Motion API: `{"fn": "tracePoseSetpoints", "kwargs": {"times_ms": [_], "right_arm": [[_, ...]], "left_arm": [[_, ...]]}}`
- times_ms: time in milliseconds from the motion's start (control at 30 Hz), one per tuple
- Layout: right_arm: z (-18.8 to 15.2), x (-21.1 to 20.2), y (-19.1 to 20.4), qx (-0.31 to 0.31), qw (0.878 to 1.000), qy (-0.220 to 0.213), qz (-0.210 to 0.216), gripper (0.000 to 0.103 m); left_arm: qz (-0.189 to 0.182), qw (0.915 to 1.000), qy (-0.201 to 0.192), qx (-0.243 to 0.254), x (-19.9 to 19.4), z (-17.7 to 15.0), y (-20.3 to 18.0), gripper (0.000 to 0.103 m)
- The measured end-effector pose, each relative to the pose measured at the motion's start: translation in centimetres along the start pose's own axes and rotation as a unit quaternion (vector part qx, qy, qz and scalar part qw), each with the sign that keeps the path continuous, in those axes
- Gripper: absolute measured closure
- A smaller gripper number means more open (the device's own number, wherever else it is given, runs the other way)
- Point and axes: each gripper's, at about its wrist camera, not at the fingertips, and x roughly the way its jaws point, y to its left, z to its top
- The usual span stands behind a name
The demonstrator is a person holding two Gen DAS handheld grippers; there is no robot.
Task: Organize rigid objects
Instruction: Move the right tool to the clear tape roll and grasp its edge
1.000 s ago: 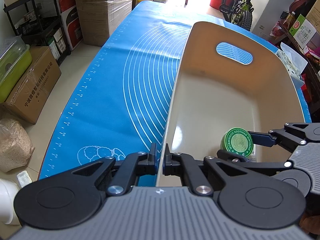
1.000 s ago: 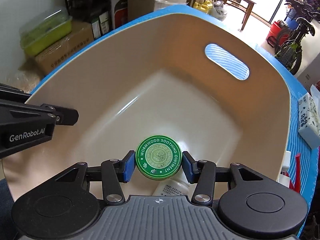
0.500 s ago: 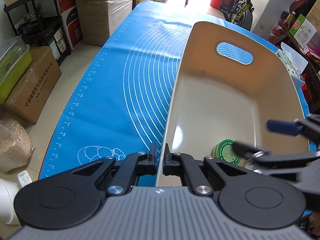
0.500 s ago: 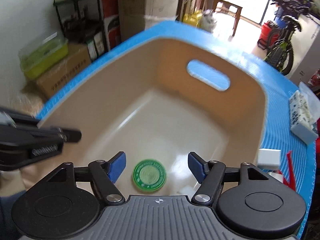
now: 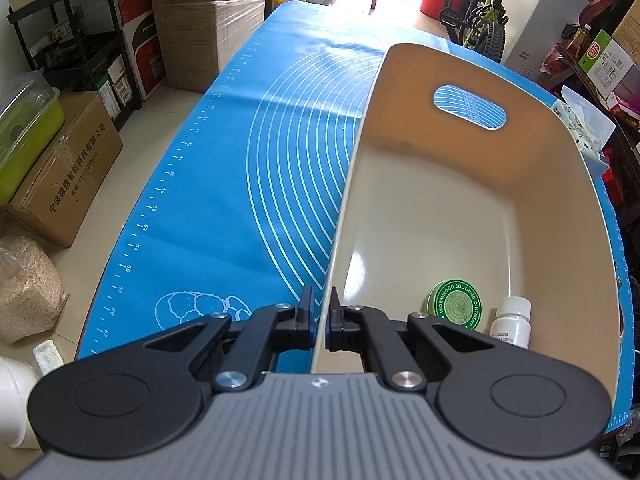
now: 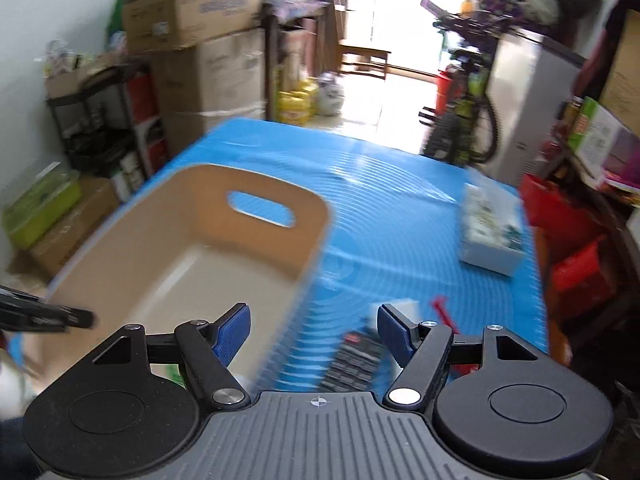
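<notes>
A beige bin (image 5: 560, 208) with a cut-out handle sits on a blue baking mat (image 5: 240, 168), filling the right half of the left wrist view. The left gripper (image 5: 319, 322), at bottom centre of that frame, is clamped on the bin's near left wall, one finger outside and one inside the rim. On the bin floor at lower right lies a round green ointment tin (image 5: 454, 305), its printed lid facing up, with a small white bottle (image 5: 512, 322) just beside it to the right.

In the right wrist view, blurred by motion, the right gripper (image 6: 314, 332) stands released above the bin's right edge at bottom centre, its blue pads (image 6: 234, 330) spread wide with nothing between them. Beyond them on the mat lie a dark packet (image 6: 354, 362), a small white box (image 6: 402, 306) and a red item (image 6: 440, 308), too smeared to identify. A white patterned box (image 6: 490, 228) rests at right of frame, well apart from the bin. Stacked cardboard cartons (image 6: 208, 64) and a bicycle (image 6: 460, 120) crowd the background.
</notes>
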Motion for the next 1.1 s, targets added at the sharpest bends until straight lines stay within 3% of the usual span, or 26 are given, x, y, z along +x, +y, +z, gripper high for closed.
{"fn": "tracePoseSetpoints", "kwargs": {"times_ms": [200,500,1100], "right_arm": [[-2.7,1.1,-4.0,0.027,0.998,0.033,-0.035,0.027],[-7.4,3.6,-6.9,0.038,0.993,0.087,-0.075,0.028],[-10.3,8.2,-6.9,0.021,0.986,0.149,-0.07,0.046]], "left_arm": [[0.0,1.0,0.0,-0.001,0.0,0.0,0.0,0.097],[0.001,1.0,0.0,-0.001,0.0,0.0,0.0,0.097],[0.001,1.0,0.001,-0.001,0.0,0.0,0.1,0.096]]}}
